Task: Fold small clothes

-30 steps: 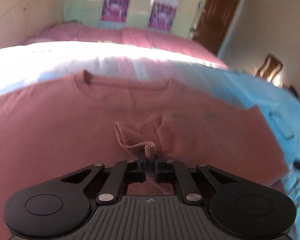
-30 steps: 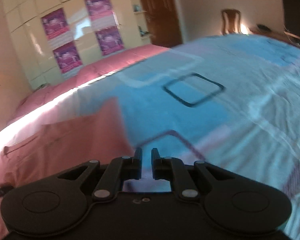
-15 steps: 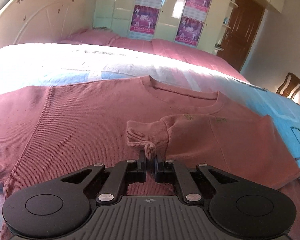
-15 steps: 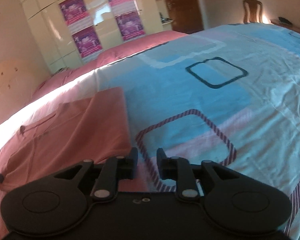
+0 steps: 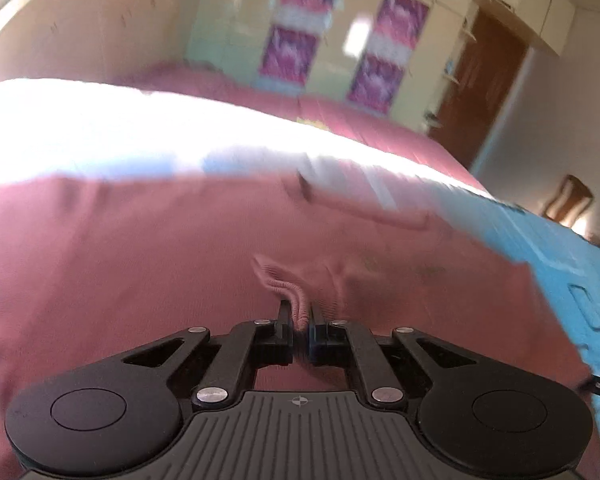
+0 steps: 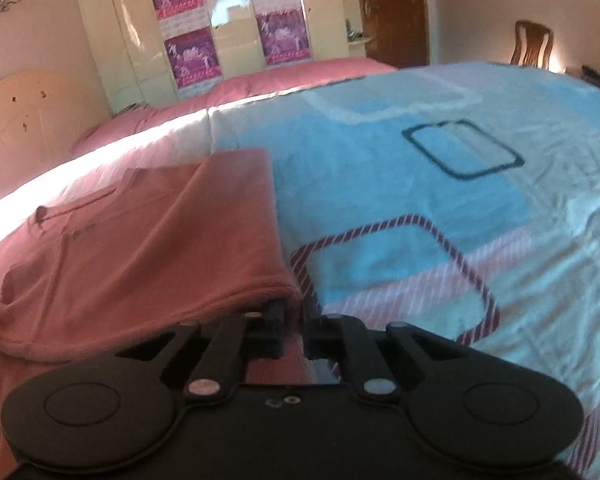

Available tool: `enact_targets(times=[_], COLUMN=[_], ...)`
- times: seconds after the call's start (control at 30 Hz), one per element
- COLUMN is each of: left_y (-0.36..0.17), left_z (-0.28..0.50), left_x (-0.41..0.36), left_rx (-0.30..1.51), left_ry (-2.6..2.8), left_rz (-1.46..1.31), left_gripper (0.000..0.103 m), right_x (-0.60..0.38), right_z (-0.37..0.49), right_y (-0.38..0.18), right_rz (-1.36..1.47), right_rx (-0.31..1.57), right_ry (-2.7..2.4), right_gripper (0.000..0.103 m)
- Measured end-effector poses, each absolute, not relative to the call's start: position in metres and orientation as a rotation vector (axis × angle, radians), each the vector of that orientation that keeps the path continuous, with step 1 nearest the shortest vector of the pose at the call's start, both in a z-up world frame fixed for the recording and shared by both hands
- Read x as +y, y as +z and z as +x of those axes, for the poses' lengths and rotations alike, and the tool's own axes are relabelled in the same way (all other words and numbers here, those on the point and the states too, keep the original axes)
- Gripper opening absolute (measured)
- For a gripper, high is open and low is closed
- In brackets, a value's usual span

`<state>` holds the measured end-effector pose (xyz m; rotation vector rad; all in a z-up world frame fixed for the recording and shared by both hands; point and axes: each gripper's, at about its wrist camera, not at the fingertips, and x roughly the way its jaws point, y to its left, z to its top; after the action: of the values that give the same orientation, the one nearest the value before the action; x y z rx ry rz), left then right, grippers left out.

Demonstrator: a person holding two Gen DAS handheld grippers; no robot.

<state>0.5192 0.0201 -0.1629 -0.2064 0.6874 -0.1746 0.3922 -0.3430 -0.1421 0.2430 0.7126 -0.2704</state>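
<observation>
So the left claw (image 5: 299,320) is clamped on the shirt's (image 5: 140,264) cuff (image 5: 290,294), pulling the sleeve across for the fold. The right claw (image 6: 294,312) is closing at the hem corner (image 6: 278,288); can't tell if it's gripping yet.

You have a pink sweater (image 5: 148,264) of fine ribbed knit, matt and soft, its cuff (image 5: 292,296) coarser-ribbed. The bedspread (image 6: 440,208) under it is thin printed woven cloth, matt and lightly creased. Your left tongs (image 5: 300,316) are matt black plastic with shiny metal rivets. The wardrobe (image 6: 228,40) beyond is glossy; the chair (image 6: 532,44) is polished wood.
</observation>
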Motion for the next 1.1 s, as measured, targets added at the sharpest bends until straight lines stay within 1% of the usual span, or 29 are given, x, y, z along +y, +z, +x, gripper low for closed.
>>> enact_targets(times=[0.03,0.13,0.23,0.27,0.3,0.33,0.37,0.4,0.53,0.57,0.6,0.63,0.67,0.7,0.73,0.77,0.8,0.83,0.9,0.93,0.97,1.0,1.03,1.1], left_y=[-0.164,-0.182,-0.179,-0.177,-0.173,-0.170,-0.167,-0.166,-0.174,-0.177,-0.181,-0.182,-0.183,-0.184,-0.186,-0.186,-0.184,-0.178,-0.172,-0.180,-0.191,-0.199,-0.199,-0.194], left_z=[0.518,0.524,0.527,0.529,0.529,0.530,0.531,0.536,0.565,0.572,0.578,0.582,0.584,0.586,0.588,0.585,0.579,0.569,0.557,0.559,0.563,0.565,0.567,0.573], left_x=[0.023,0.031,0.030,0.030,0.031,0.033,0.034,0.035,0.029,0.027,0.025,0.023,0.020,0.016,0.013,0.009,0.010,0.012,0.014,0.016,0.017,0.017,0.015,0.012], left_rx=[0.681,0.763,0.759,0.758,0.745,0.717,0.685,0.669,0.726,0.744,0.757,0.757,0.757,0.765,0.769,0.743,0.699,0.626,0.576,0.610,0.665,0.673,0.672,0.696], left_ry=[-0.155,-0.152,-0.180,-0.181,-0.180,-0.178,-0.170,-0.161,-0.155,-0.159,-0.163,-0.172,-0.192,-0.211,-0.231,-0.223,-0.217,-0.217,-0.165,-0.147,-0.133,-0.137,-0.145,-0.159], left_rz=[-0.195,-0.199,-0.181,-0.182,-0.187,-0.197,-0.200,-0.194,-0.207,-0.205,-0.208,-0.207,-0.204,-0.201,-0.198,-0.179,-0.178,-0.208,-0.189,-0.189,-0.193,-0.202,-0.190,-0.159], left_gripper=[0.005,0.006,0.007,0.018,0.030,0.063,0.075,0.075,0.074,0.068,0.064,0.055,0.029,0.017,0.009,0.007,0.006,0.006,0.006,0.006,0.006,0.006,0.006,0.008], right_x=[-0.343,-0.340,-0.342,-0.343,-0.346,-0.351,-0.356,-0.360,-0.384,-0.389,-0.391,-0.394,-0.398,-0.403,-0.407,-0.411,-0.414,-0.416,-0.408,-0.401,-0.397,-0.397,-0.397,-0.396], right_z=[0.391,0.392,0.387,0.381,0.376,0.374,0.376,0.382,0.437,0.456,0.472,0.487,0.499,0.510,0.519,0.524,0.526,0.526,0.517,0.512,0.512,0.519,0.523,0.523], right_y=[-0.144,-0.150,-0.139,-0.132,-0.124,-0.118,-0.112,-0.108,-0.106,-0.109,-0.114,-0.120,-0.128,-0.136,-0.144,-0.151,-0.155,-0.155,-0.139,-0.133,-0.135,-0.143,-0.153,-0.154], right_rz=[0.232,0.198,0.197,0.191,0.196,0.212,0.231,0.240,0.339,0.355,0.365,0.380,0.400,0.430,0.466,0.498,0.526,0.544,0.467,0.410,0.368,0.339,0.331,0.323], right_rx=[0.719,0.747,0.735,0.708,0.678,0.651,0.626,0.615,0.585,0.597,0.618,0.639,0.658,0.684,0.701,0.710,0.703,0.693,0.623,0.593,0.610,0.655,0.702,0.701], right_ry=[-0.274,-0.271,-0.230,-0.220,-0.210,-0.202,-0.187,-0.174,-0.136,-0.119,-0.106,-0.097,-0.097,-0.097,-0.109,-0.106,-0.089,-0.064,-0.054,-0.054,-0.069,-0.086,-0.092,-0.090], right_gripper=[0.008,0.010,0.023,0.026,0.027,0.027,0.027,0.027,0.026,0.026,0.026,0.027,0.029,0.030,0.031,0.028,0.018,0.005,0.005,0.005,0.005,0.005,0.005,0.006])
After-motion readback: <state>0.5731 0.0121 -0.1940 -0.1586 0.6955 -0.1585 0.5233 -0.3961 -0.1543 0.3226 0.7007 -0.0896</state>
